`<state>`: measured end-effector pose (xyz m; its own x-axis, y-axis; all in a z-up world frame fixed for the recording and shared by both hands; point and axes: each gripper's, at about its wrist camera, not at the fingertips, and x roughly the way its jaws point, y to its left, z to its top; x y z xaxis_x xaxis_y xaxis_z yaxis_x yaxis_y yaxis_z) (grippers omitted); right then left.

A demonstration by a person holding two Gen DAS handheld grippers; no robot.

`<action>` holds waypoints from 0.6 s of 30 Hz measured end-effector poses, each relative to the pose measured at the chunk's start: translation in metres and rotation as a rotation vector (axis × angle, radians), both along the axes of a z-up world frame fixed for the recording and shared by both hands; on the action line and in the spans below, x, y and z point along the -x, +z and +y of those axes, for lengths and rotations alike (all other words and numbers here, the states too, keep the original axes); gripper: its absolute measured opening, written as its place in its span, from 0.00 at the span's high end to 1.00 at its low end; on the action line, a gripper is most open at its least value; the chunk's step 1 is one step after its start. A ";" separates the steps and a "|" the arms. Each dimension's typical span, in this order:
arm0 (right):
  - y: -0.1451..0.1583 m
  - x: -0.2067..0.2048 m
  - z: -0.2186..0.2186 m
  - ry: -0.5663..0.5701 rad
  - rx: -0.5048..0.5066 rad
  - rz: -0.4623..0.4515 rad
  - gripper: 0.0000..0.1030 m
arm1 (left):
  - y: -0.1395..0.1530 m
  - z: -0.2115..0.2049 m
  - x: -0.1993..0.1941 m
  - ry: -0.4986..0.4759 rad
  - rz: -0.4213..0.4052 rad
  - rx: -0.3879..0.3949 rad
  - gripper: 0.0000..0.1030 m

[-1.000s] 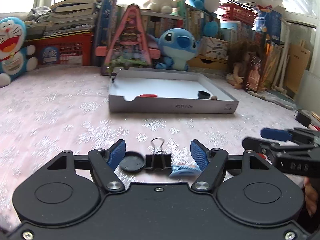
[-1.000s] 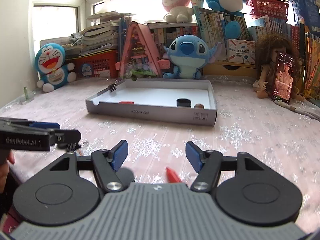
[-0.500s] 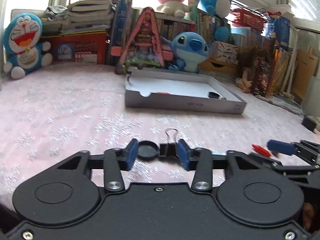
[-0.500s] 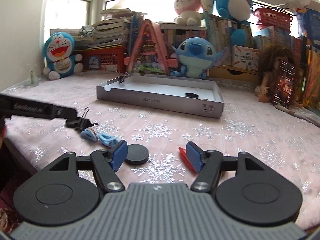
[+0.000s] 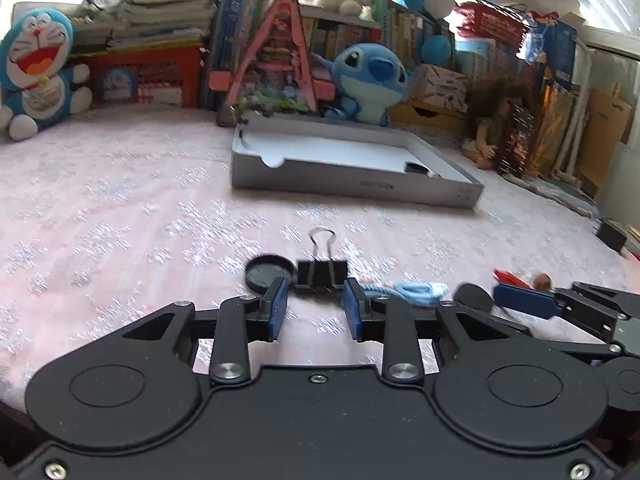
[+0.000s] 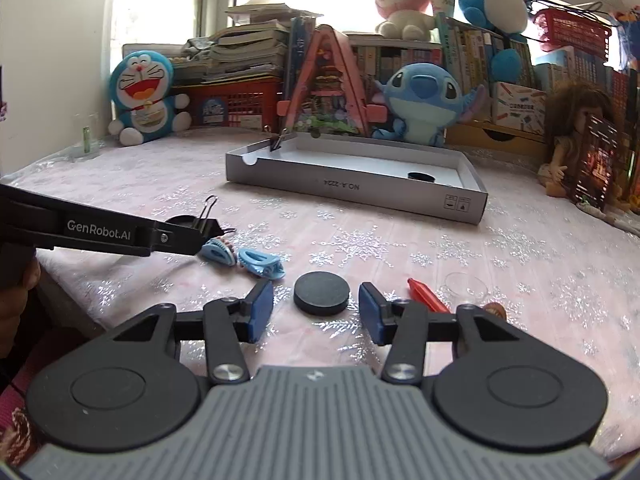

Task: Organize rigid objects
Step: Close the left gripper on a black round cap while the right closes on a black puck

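A black binder clip (image 5: 322, 273) lies on the pink cloth just ahead of my left gripper (image 5: 315, 307), whose blue pads stand open on either side of it. A black round cap (image 5: 267, 273) lies just left of the clip. My right gripper (image 6: 316, 311) is open, with a black disc (image 6: 321, 293) lying between its fingertips. Two light blue hair clips (image 6: 259, 261) lie left of the disc. A red piece (image 6: 426, 295) lies to its right. The grey shallow box (image 6: 352, 190) stands further back with a black round object (image 6: 421, 176) inside.
Plush toys, books, a red basket and a doll line the back of the table. A small clear dish (image 6: 466, 284) and a brown bead (image 6: 496, 309) lie by the red piece. A binder clip (image 6: 279, 142) hangs on the box's far left rim.
My left gripper has narrowed and drawn back a little, the binder clip now just ahead of its pads. My right gripper has moved left so the black disc now lies between its fingertips.
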<state>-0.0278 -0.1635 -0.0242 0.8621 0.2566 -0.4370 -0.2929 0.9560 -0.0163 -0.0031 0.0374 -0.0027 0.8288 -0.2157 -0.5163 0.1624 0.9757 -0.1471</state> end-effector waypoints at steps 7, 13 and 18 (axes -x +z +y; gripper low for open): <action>-0.002 -0.004 -0.003 -0.039 0.006 -0.002 0.51 | -0.001 0.001 0.004 0.055 -0.075 -0.107 0.63; -0.003 -0.006 0.001 -0.053 0.013 -0.009 0.52 | -0.009 0.007 -0.007 0.069 -0.027 -0.082 0.63; -0.004 -0.008 0.001 -0.081 0.028 -0.014 0.52 | -0.012 0.006 -0.013 0.081 -0.036 -0.109 0.63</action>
